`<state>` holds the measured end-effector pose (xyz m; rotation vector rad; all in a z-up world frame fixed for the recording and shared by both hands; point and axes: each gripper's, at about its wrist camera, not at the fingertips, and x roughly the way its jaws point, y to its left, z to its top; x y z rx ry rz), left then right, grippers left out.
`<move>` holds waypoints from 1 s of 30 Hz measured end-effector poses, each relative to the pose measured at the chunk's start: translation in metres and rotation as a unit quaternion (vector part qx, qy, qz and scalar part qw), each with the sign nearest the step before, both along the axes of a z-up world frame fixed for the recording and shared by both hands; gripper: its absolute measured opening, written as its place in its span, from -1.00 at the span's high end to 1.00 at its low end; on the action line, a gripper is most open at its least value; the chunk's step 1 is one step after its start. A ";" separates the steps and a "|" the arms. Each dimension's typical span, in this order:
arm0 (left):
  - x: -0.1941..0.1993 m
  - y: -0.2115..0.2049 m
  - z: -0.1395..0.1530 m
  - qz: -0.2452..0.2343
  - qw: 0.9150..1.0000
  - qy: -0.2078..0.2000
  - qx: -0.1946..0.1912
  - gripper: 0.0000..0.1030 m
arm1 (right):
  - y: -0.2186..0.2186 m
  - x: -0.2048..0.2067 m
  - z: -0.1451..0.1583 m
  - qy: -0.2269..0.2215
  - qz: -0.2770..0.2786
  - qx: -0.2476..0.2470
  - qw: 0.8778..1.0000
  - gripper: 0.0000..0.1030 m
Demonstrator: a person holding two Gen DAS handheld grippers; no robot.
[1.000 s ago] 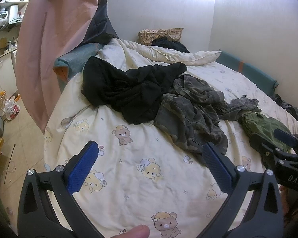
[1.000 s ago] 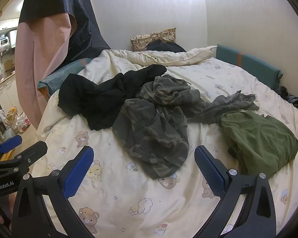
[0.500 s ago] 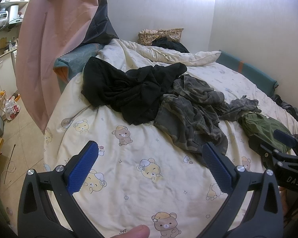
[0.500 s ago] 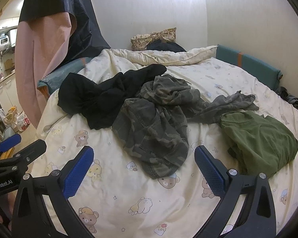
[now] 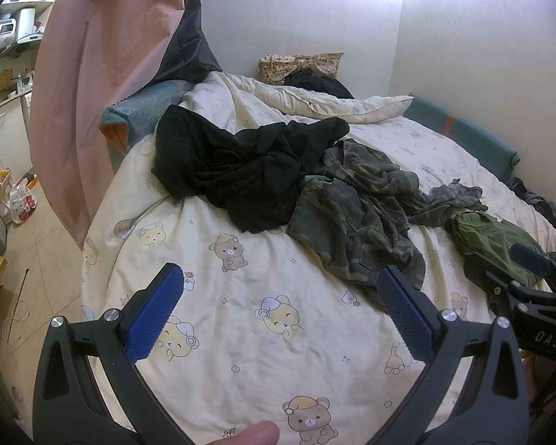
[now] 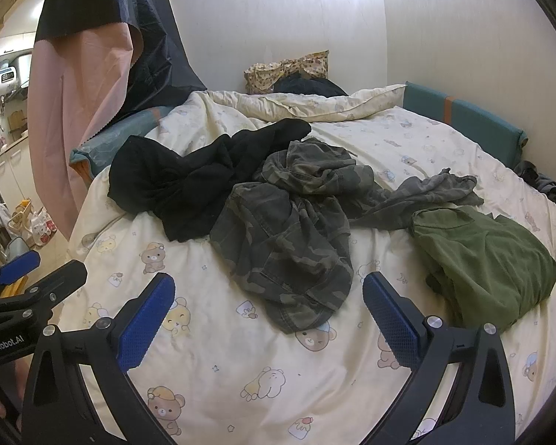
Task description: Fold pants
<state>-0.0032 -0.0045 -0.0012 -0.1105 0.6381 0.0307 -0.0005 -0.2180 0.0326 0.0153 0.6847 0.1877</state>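
Right wrist view looks straight over the bed [image 6: 241, 382], with the camouflage pants [image 6: 289, 237] lying crumpled in a heap near the middle of the bear-print duvet, dead ahead of the right gripper [image 6: 268, 307]. Its blue fingers [image 6: 146, 320] stand wide apart and hold nothing, poised above the bedding short of the cloth, which to my eye says the person is lining up for a first grasp. Beside the heap, a black garment [image 6: 181, 181] overlaps its left edge, and a folded green garment [image 6: 485, 259] sits apart on the right, perhaps a finished piece kept out of the way. From the left wrist view, the left gripper [image 5: 280, 313] hangs likewise spread and empty over bare duvet, to the left of the pants' near hem. Where the waistband lies in that tangle I cannot make out, so the pants probably need shaking out flat first.
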 end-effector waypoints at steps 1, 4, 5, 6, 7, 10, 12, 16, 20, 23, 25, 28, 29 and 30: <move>0.000 0.000 0.000 0.000 1.000 0.000 0.000 -1.00 | 0.000 0.000 0.000 0.000 0.000 0.001 1.000 -1.00; 0.000 0.000 0.000 -0.001 1.000 0.000 -0.001 -1.00 | 0.000 -0.001 -0.002 0.001 0.000 0.001 1.000 -1.00; -0.001 -0.001 0.000 -0.001 1.000 0.001 0.000 -1.00 | 0.000 -0.001 -0.002 0.001 0.000 0.001 1.000 -1.00; 0.000 0.000 0.000 0.000 1.000 0.000 0.000 -1.00 | 0.000 -0.001 -0.002 0.000 -0.001 0.000 1.000 -1.00; 0.000 0.000 0.000 0.000 1.000 0.000 0.000 -1.00 | 0.000 0.000 -0.002 0.001 -0.001 0.000 1.000 -1.00; 0.000 0.000 0.000 0.000 1.000 0.000 -0.001 -1.00 | 0.000 0.000 -0.001 0.002 0.000 0.001 1.000 -1.00; 0.000 0.000 0.000 0.000 1.000 0.000 0.000 -1.00 | 0.001 0.000 -0.002 0.002 0.000 0.000 1.000 -1.00; 0.000 0.000 0.000 0.000 1.000 0.000 0.000 -1.00 | 0.000 0.000 -0.002 0.001 0.000 0.000 1.000 -1.00; 0.000 0.000 0.000 0.000 1.000 0.001 0.000 -1.00 | 0.000 0.000 -0.002 0.002 -0.001 0.001 1.000 -1.00; 0.000 -0.001 0.000 0.000 1.000 0.000 0.000 -1.00 | 0.001 0.000 -0.002 0.001 -0.001 0.000 1.000 -1.00; 0.000 0.001 -0.001 0.000 1.000 0.000 0.000 -1.00 | 0.001 0.000 -0.004 0.002 0.000 0.001 1.000 -1.00; 0.000 0.001 -0.001 0.000 1.000 0.001 0.000 -1.00 | 0.001 0.000 -0.004 0.001 -0.001 0.000 1.000 -1.00; 0.000 0.000 -0.001 0.000 1.000 0.001 0.000 -1.00 | 0.001 0.000 -0.003 0.002 -0.001 -0.001 1.000 -1.00; 0.000 0.001 -0.001 0.000 1.000 0.001 -0.001 -1.00 | 0.001 0.000 -0.003 0.002 -0.001 0.000 1.000 -1.00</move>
